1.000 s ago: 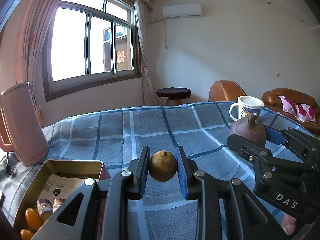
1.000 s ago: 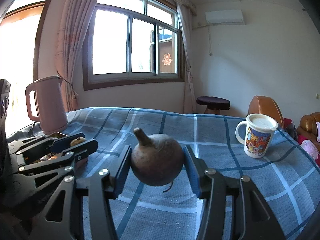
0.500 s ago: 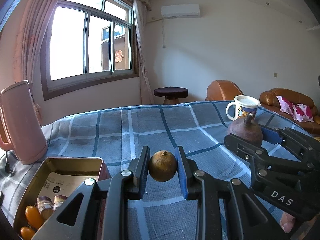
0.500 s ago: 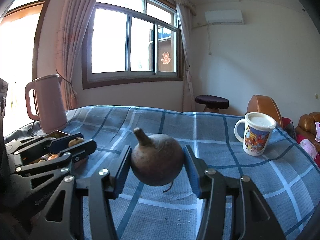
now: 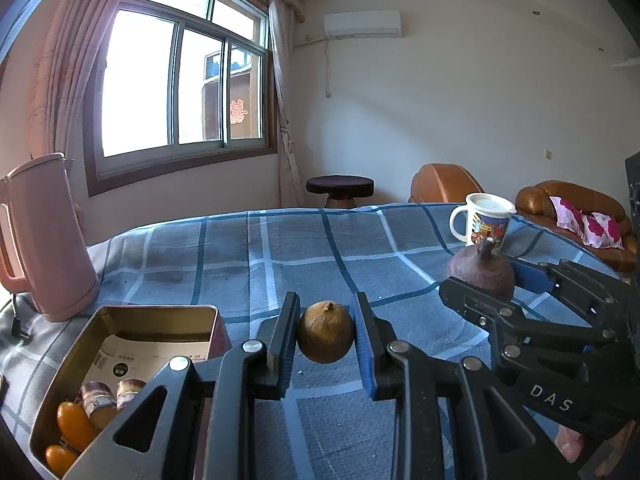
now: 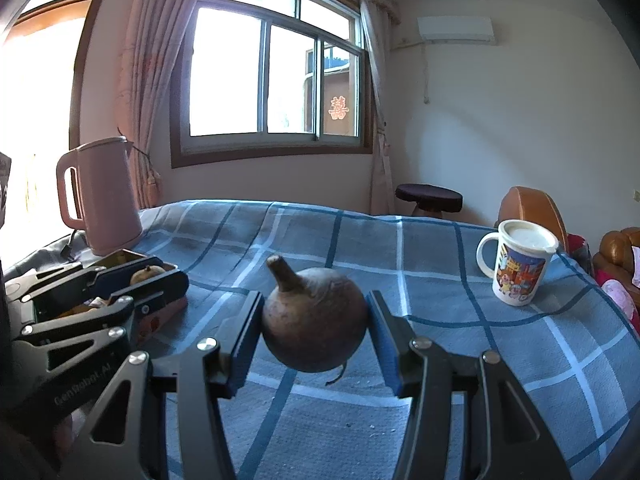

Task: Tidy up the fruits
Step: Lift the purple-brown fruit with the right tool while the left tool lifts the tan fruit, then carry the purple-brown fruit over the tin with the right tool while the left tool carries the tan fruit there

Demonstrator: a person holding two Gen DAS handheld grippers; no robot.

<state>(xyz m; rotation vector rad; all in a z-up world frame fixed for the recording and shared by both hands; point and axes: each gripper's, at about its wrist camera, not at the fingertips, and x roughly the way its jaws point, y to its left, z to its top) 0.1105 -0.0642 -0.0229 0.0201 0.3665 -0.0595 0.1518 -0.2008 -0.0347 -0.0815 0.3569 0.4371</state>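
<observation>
Daylight from a wide window (image 5: 180, 84) with pale curtains fills a plain-walled room, and in front of it a tabletop (image 5: 280, 252) spreads under a blue checked cloth. Using the open metal tin (image 5: 120, 322) at the near left edge of that cloth as the landmark: a pink kettle (image 5: 44, 236) stands just behind the tin to its left, and a lidded cartoon mug (image 6: 516, 268) stands well apart from it toward the far right side. Brown leather seats (image 5: 572, 204) and a dark round stool (image 5: 340, 186) lie beyond the tabletop, farther from the tin still. The right tool (image 6: 316, 332) hangs well to the right of the tin, its blue-lined jaws clamped on a large dark purplish bulb-shaped fruit (image 6: 314, 320) with a stubby stem, held clear of the cloth. The left tool (image 5: 326, 336) sits just right of the tin, jaws squeezed onto a small round brown fruit (image 5: 325, 331), also lifted off the cloth. Inside the tin lie small orange fruits (image 5: 70, 424), a couple of brownish pieces (image 5: 96, 396) and a printed card.
</observation>
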